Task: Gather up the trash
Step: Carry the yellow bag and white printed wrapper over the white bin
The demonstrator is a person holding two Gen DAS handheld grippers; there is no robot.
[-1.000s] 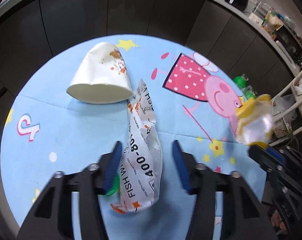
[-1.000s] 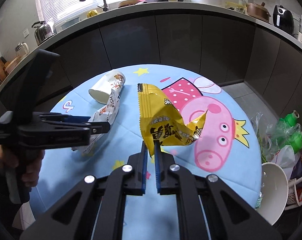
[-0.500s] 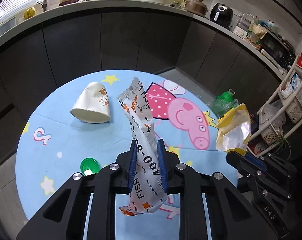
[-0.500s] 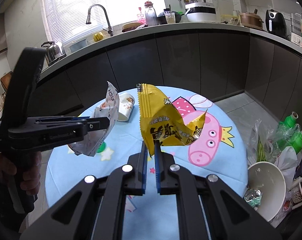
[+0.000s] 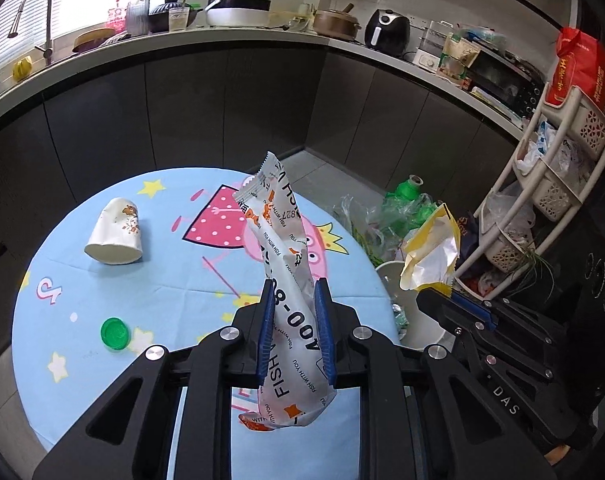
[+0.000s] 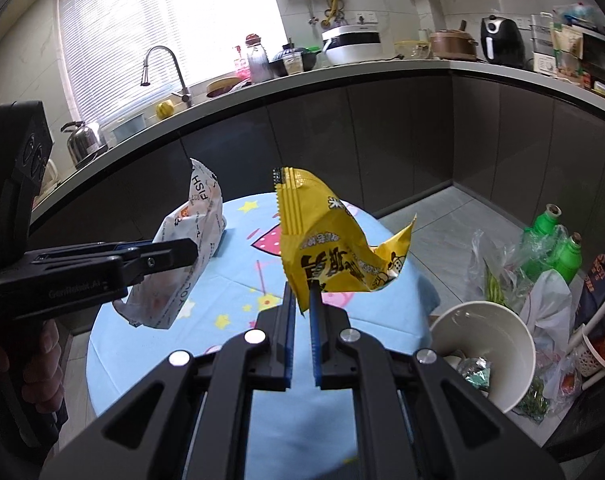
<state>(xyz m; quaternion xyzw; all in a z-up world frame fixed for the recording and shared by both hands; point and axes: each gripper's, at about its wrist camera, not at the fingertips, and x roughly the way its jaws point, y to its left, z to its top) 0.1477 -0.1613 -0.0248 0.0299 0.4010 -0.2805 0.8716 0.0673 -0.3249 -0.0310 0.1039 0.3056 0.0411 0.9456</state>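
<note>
You've got the white fish-snack wrapper [image 5: 280,264] clamped in your left gripper [image 5: 294,308], its blue pads pinching the lower half while the crimped top stands up toward twelve o'clock, clear of the table [image 5: 174,280]. Your right gripper [image 6: 300,308] is squeezed tight on the bottom edge of the yellow snack bag [image 6: 330,252], which fans out above the fingers, off the cloth too. Back on the blue cartoon tablecloth, a white paper cup [image 5: 116,232] lies on its side at ten o'clock, and a green bottle cap [image 5: 115,333] sits at eight. At four o'clock of the right view, beside the table, a white bin [image 6: 486,344] stands with crumpled foil inside.
</note>
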